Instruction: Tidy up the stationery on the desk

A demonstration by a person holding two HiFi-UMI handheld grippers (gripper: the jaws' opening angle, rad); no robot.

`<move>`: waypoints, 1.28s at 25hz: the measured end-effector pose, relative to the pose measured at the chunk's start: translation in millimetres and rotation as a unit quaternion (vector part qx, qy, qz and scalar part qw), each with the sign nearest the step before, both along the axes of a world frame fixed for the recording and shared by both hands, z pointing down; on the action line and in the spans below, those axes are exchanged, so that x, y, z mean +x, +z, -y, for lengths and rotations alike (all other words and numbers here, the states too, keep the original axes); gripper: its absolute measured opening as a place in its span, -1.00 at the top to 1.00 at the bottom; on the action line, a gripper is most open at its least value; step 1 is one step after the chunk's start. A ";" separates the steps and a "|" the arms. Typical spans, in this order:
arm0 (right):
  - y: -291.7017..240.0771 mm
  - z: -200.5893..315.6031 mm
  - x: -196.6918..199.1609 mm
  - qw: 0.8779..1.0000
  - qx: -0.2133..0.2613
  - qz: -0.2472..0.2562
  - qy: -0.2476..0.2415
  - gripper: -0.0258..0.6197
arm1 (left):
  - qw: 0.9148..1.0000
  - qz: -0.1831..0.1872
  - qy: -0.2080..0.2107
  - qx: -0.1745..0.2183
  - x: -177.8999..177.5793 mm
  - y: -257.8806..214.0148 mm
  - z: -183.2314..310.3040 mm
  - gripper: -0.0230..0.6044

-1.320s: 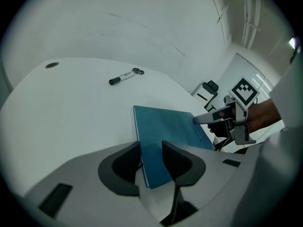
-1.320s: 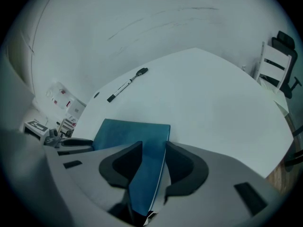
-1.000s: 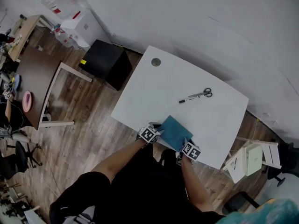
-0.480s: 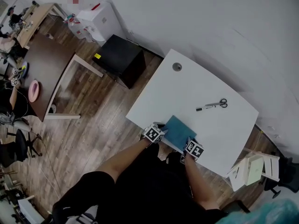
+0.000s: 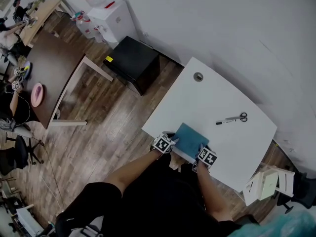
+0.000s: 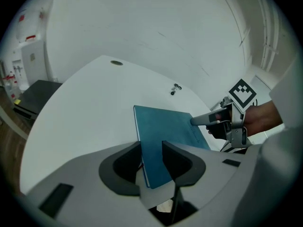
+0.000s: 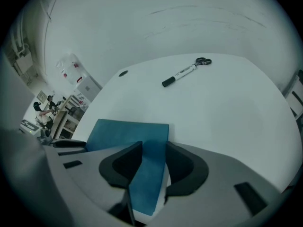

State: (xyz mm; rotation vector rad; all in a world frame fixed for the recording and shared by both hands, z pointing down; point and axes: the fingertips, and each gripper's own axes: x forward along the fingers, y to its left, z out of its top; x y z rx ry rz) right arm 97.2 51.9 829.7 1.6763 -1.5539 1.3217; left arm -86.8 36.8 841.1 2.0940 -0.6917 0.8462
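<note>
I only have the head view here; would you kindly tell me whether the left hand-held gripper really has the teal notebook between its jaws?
Observer: Yes. In the left gripper view, the left hand-held gripper has its jaws closed on one edge of the teal notebook.
Operator: Thank you. And how does the other side look?
Observer: In the right gripper view, the right hand-held gripper likewise has its jaws pressed on an edge of the notebook, with the cover running out between them.
</note>
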 end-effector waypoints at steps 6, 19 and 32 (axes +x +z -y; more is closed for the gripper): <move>-0.8 22.0 -28.9 1.000 0.009 0.001 -0.012 0.47 | 0.999 -0.011 -0.041 -0.008 -29.7 -2.3 7.5 0.47; -4.2 61.6 -71.2 0.999 0.028 0.003 -0.036 0.47 | 0.996 -0.023 -0.080 -0.007 -71.6 -4.5 2.9 0.47; -16.2 7.7 -71.7 0.997 0.044 0.053 -0.033 0.47 | 0.995 -0.003 -0.098 0.035 -99.0 -22.7 27.6 0.47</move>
